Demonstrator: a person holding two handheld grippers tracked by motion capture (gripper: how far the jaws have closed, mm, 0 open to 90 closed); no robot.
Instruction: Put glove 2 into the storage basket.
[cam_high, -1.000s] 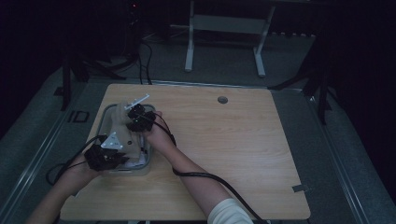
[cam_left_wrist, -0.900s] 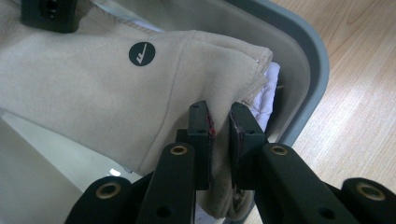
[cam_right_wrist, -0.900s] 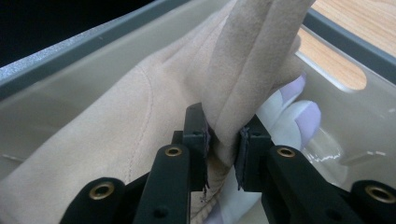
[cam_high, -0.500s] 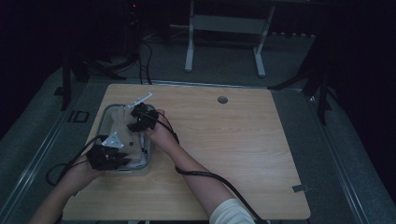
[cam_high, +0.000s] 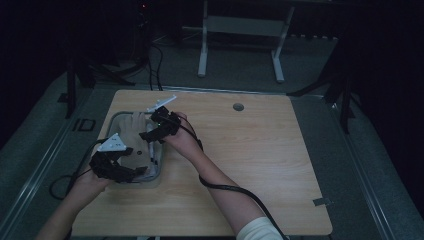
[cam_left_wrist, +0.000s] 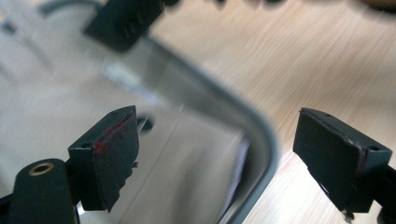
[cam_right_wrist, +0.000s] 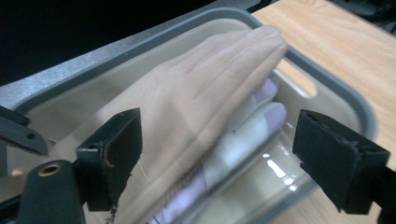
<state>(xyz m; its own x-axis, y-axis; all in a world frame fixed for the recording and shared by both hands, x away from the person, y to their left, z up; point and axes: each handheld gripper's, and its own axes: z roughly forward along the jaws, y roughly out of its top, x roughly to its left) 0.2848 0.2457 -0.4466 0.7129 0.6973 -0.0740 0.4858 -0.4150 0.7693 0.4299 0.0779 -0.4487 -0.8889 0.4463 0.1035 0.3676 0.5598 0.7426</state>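
The pair of beige fabric gloves (cam_right_wrist: 187, 116) lies flat inside the clear rectangular plastic tray with a grey rim (cam_high: 116, 120) at the left of the light wooden tabletop (cam_high: 260, 165), so the placing looks done. The left gripper (cam_left_wrist: 217, 158) and right gripper (cam_right_wrist: 217, 158) have just been opening; their fingers stand wide with nothing pinched, hovering over the tray. By the look of it, only drawing both hands clear remains.

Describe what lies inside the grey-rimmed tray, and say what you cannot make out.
Inside the tray lies a beige glove, fingers toward the far rim. Beneath it a pale lilac-and-white glove peeks out, mostly covered. What lies under both is hidden.
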